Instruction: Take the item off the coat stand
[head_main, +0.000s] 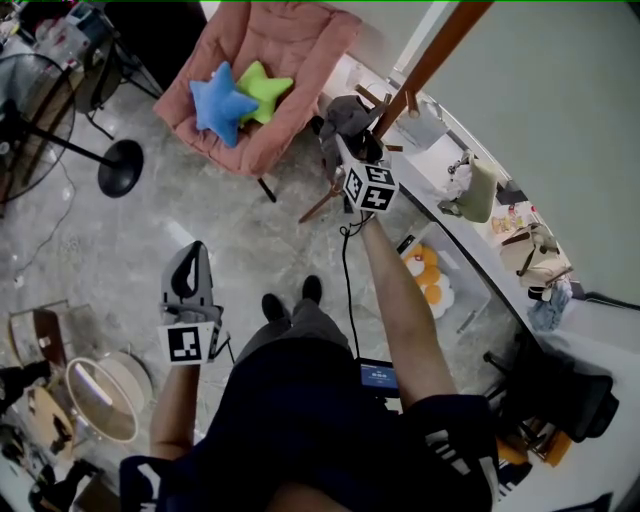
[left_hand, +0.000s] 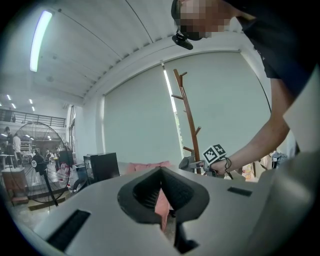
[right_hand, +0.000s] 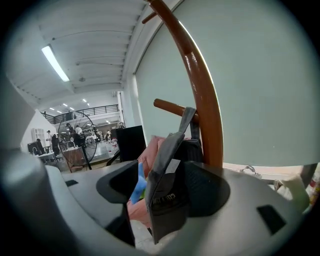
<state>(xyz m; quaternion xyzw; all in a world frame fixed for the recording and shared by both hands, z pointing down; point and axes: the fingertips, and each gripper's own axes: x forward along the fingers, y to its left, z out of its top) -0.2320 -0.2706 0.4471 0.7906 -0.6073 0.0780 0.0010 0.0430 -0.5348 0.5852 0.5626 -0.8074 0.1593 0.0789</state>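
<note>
Grey item (head_main: 348, 115) is on the coat stand (right_hand: 202, 100), hung by its strap over a side peg (right_hand: 170, 106) low on the pole (cap or small bag, can't tell which). In the right gripper view its long axis is vertical: strap end up at the peg, free lower edge pointing at the floor, and the flat panel nearly edge-on to the camera. Right gripper (right_hand: 164, 192) is up at the stand with its jaws spread wide and the item hanging between them. There is a clear gap on the left-jaw side, so it isn't clamped. On the right-jaw side the item sits close to the pad, contact not clear. Left gripper (left_hand: 161, 172) is held low and well apart from the stand, fingers closed tip to tip with nothing between them. Counts: one coat stand, one grey item on it, two grippers. Behind the stand is one pink chair (head_main: 270, 60) holding two star cushions, one blue star cushion (head_main: 220, 103) and one green star cushion (head_main: 262, 90), touching each other. One floor fan (head_main: 30, 110) is off to the left.
</note>
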